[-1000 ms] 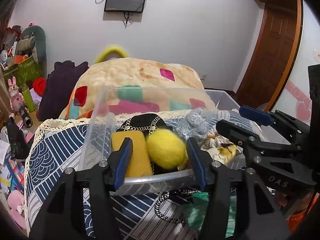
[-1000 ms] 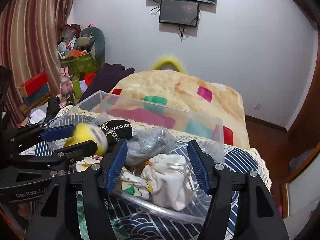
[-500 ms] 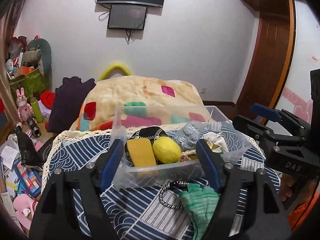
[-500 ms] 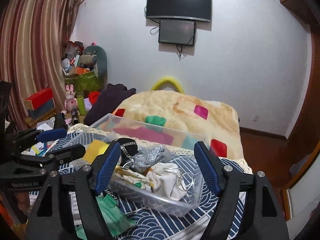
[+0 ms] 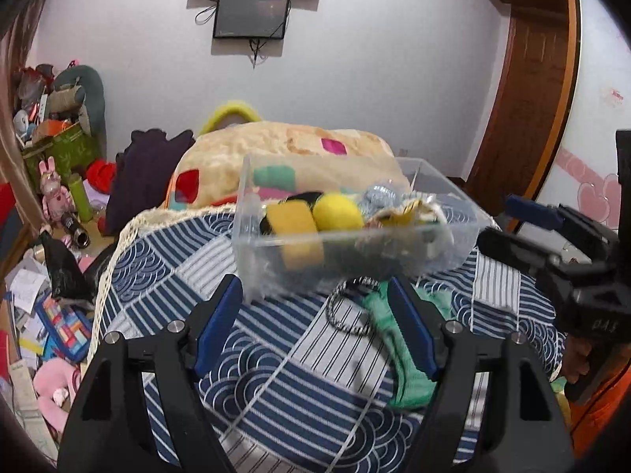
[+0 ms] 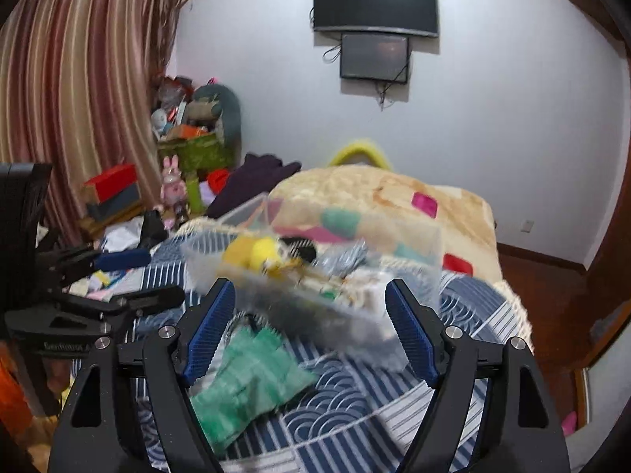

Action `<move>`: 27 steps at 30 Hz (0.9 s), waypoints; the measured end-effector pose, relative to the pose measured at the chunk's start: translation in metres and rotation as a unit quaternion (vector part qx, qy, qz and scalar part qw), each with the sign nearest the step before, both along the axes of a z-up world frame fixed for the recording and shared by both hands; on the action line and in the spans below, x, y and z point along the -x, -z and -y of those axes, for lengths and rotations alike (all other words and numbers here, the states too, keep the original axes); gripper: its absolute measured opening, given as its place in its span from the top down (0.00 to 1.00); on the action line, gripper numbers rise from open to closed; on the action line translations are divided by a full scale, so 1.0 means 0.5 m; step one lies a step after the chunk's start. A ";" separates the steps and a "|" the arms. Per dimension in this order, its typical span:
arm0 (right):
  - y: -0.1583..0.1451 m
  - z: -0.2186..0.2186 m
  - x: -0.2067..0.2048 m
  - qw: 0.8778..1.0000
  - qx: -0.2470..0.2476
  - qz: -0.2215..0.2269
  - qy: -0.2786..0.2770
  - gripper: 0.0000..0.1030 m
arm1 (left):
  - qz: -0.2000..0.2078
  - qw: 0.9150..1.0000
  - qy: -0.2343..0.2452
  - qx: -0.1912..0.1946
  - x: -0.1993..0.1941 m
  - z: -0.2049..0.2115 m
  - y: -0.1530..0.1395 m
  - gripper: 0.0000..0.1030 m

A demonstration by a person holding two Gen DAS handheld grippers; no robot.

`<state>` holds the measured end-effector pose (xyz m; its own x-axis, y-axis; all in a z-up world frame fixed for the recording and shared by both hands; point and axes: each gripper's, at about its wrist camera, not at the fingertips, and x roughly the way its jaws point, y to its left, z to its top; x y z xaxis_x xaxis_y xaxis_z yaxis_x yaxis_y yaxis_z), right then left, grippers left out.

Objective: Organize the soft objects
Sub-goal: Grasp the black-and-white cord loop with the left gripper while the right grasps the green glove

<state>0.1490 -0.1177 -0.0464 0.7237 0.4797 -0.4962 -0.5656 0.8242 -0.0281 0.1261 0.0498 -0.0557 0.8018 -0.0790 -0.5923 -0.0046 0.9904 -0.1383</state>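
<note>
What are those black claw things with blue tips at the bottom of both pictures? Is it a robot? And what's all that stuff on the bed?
No robot here. A person holds a grabbing tool, called a gripper, in each hand, and each one carries a small camera looking out along its two fingers. One picture comes from the left gripper, the other from the right gripper. Both are open and hold nothing. On the blue-and-white patterned cover stands a clear plastic box filled with soft things, such as a yellow ball and a yellow sponge. In front of the box lie a green cloth and a black-and-white cord, not yet put away. The right picture is blurry.
</note>
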 end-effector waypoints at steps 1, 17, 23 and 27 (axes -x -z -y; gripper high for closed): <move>0.009 -0.003 0.000 1.000 0.001 -0.008 -0.003 0.26 | -0.002 1.000 -0.002 0.000 0.004 -0.002 0.005 0.26; 0.144 -0.058 -0.032 0.988 0.044 -0.141 -0.046 0.27 | -0.060 0.998 0.007 0.025 0.031 0.003 0.087 0.26; 0.152 -0.052 -0.023 0.988 0.050 -0.139 -0.052 0.74 | -0.066 0.998 0.012 0.014 0.027 0.019 0.096 0.26; 0.132 -0.029 -0.001 0.992 0.040 -0.107 -0.050 0.81 | -0.068 0.997 0.016 0.019 0.008 0.025 0.092 0.26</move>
<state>0.1497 -0.1030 -0.1124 0.5479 0.4961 -0.6736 -0.6445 0.7636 0.0382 0.1221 0.0375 -0.1017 0.7114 -0.1271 -0.6913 0.0057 0.9845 -0.1751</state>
